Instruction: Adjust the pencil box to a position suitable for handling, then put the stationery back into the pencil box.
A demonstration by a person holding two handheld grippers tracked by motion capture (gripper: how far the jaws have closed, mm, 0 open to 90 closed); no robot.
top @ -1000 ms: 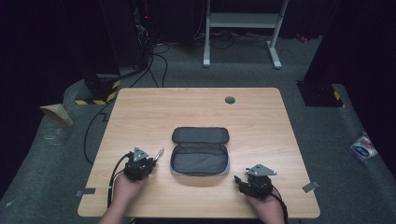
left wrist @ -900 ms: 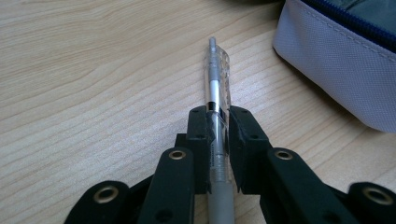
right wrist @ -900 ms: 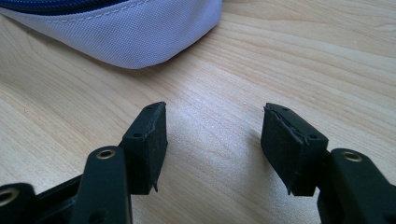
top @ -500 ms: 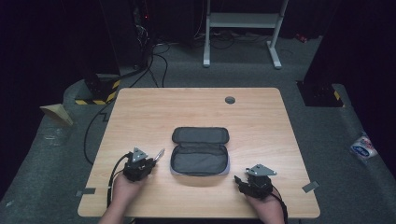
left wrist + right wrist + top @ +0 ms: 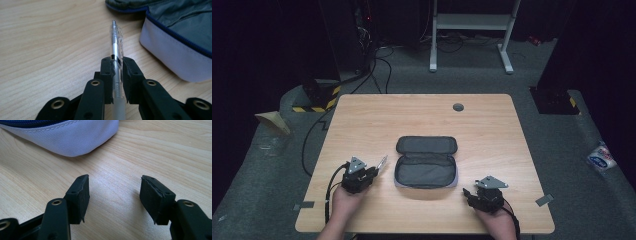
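An open grey pencil case (image 5: pixel 426 161) with a blue zip lies in the middle of the wooden table (image 5: pixel 362 115), its lid flipped back. My left gripper (image 5: pixel 371 169) sits just left of the case, shut on a clear pen (image 5: pixel 116 42) that points toward the case (image 5: pixel 180 37). In the left gripper view the jaws clamp the pen's barrel, and its tip sticks out ahead of my left gripper (image 5: pixel 116 65). My right gripper (image 5: pixel 468 192) rests near the table's front edge, right of the case, open with nothing between its fingers. The right gripper (image 5: pixel 114 195) faces the case's pale corner (image 5: pixel 75 137).
A round cable hole (image 5: pixel 458 107) sits at the table's far side. A white desk frame (image 5: pixel 472 30) stands on the floor behind. Black cables (image 5: pixel 319 145) run off the table's left side. A yellow-black striped box (image 5: pixel 319 95) lies at the far left.
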